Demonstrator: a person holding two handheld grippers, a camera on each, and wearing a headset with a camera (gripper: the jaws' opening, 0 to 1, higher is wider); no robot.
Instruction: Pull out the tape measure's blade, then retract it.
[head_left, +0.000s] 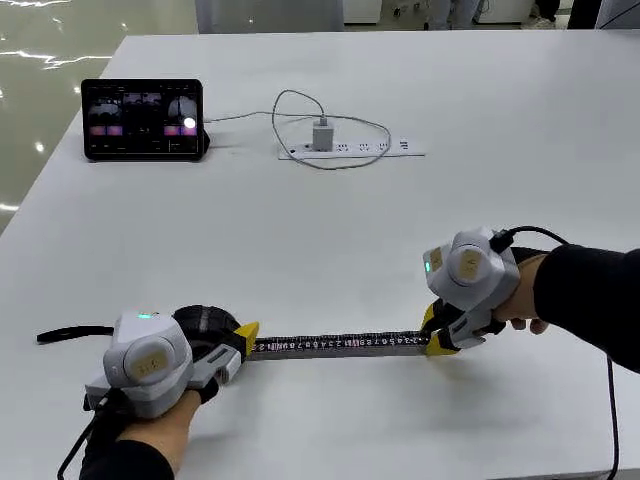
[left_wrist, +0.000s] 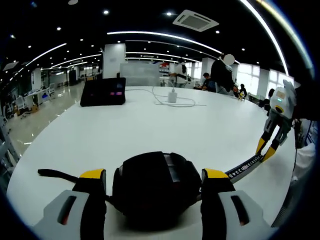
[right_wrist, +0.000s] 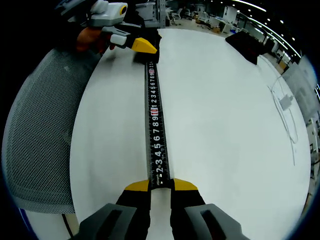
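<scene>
White tabletop (head_left: 330, 230) stretches away from the person, with a glossy floor (head_left: 60, 40) beyond its far-left edge. At the far left of the table a dark tablet (head_left: 143, 118) stands propped with its screen lit. To its right a white power strip (head_left: 350, 148) lies flat with a charger (head_left: 322, 135) plugged in and a pale cable (head_left: 290, 93) looping around it. At the near left, the left gripper (head_left: 240, 352) has its yellow-tipped jaws spread around the black tape measure case (left_wrist: 155, 187), pressing on both of its flanks; the case rests on the table. A black strap (head_left: 70, 333) lies on the surface to the left of the case. From the case the blade (head_left: 340, 344) runs out to the right, close along the tabletop, with its printed numbers facing up. At the near right, the right gripper (head_left: 434, 335) has its jaws drawn almost together on the blade's free end. In the right gripper view the lowest numbers sit just ahead of the yellow tips. The two grippers are well apart, with the blade straight between them. A dark sleeve (head_left: 590, 300) covers the right arm.
</scene>
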